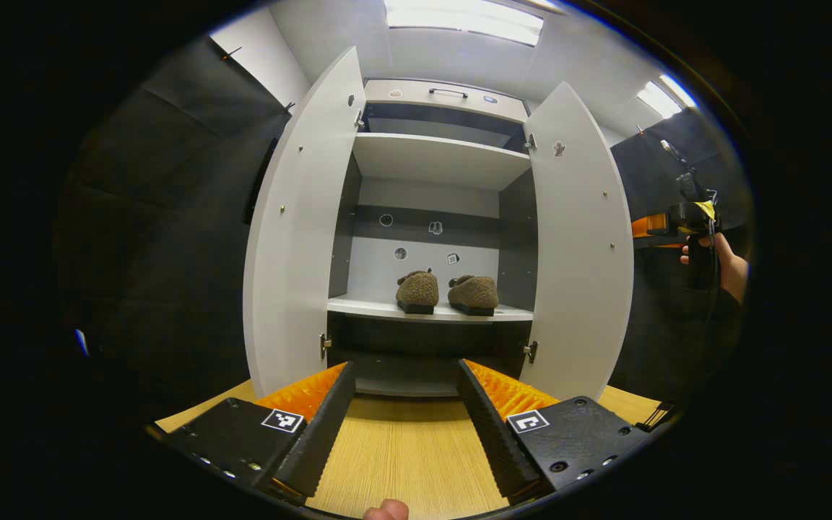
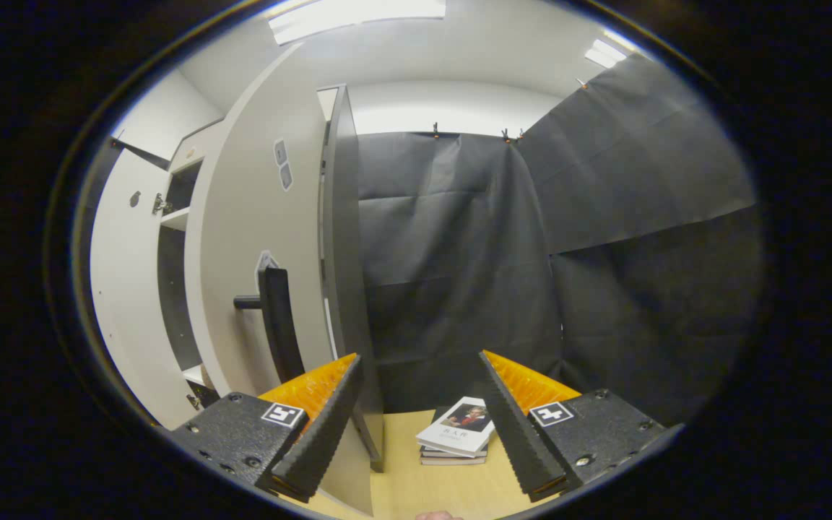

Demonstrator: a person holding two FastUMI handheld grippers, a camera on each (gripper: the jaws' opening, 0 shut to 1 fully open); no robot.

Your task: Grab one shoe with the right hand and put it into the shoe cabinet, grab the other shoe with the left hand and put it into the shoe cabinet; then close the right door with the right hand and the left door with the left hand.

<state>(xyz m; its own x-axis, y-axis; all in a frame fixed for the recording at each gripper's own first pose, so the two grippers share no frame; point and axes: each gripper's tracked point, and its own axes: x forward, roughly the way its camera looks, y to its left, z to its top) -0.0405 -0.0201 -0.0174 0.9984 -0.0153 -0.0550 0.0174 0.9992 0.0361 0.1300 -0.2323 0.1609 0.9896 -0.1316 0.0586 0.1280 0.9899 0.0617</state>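
In the left gripper view the left hand-held gripper point(image 1: 405, 404) is spread wide and holds nothing, hanging over the wooden table point(image 1: 401, 462) in front of the shoe cabinet point(image 1: 430, 94). Both doors stand open: the left door point(image 1: 300, 231) and the right door point(image 1: 578, 245). Two brown fuzzy shoes sit side by side on the lower shelf point(image 1: 380, 309), the left shoe point(image 1: 417, 291) just beside the right shoe point(image 1: 473, 294), heels toward the camera. Small stickers dot the cabinet's back panel and door; their marks are too small to read. At the far right, a hand point(image 1: 723, 263) holds the other hand-held gripper point(image 1: 690, 217), well apart from the cabinet.

In the right gripper view the right hand-held gripper point(image 2: 423, 412) is also wide open and empty. It sits near the right door's outer face, where a black handle point(image 2: 275, 321) stands upright. Between the fingers point(image 2: 318, 440), a stack of books point(image 2: 457, 437) lies on the table; the top cover's writing is too small to read. Square black-and-white markers sit on each gripper body.
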